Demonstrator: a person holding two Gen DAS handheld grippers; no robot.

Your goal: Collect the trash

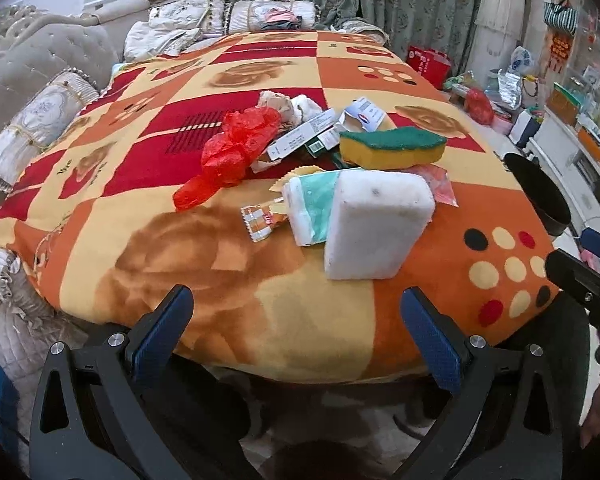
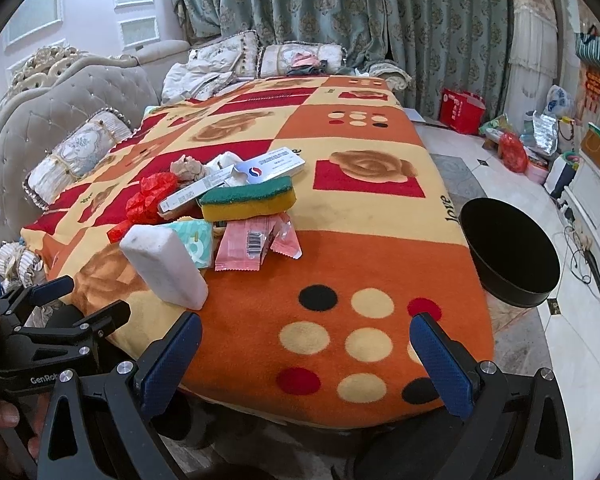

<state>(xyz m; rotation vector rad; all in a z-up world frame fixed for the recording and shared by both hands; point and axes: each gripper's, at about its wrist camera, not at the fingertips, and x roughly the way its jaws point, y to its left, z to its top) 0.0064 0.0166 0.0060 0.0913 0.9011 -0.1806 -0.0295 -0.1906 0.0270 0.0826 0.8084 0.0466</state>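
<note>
A heap of trash lies on the patterned blanket [image 1: 260, 308] [image 2: 340, 264]. It holds a white foam block [image 1: 376, 224] [image 2: 164, 268], a yellow-green sponge [image 1: 392, 144] [image 2: 248, 198], a crumpled red plastic bag [image 1: 236, 148] [image 2: 148, 200], a tissue pack [image 1: 312, 208] [image 2: 196, 244], pink wrappers [image 2: 248, 246], small cartons [image 1: 300, 140] [image 2: 272, 166] and a foil wrapper [image 1: 258, 220]. My left gripper [image 1: 296, 320] stands open at the near edge, short of the foam block. My right gripper [image 2: 306, 356] is open over the dotted corner, nothing between its fingers. A black bin [image 2: 512, 256] [image 1: 540, 196] sits off the right edge.
A tufted sofa [image 2: 60, 120] with cushions [image 1: 40, 120] runs along the left and back. Curtains [image 2: 320, 12] hang behind. Bags and boxes [image 2: 512, 152] clutter the tiled floor at the right, beside a white cabinet [image 2: 596, 192]. A hand [image 2: 0, 432] holds the left gripper's body.
</note>
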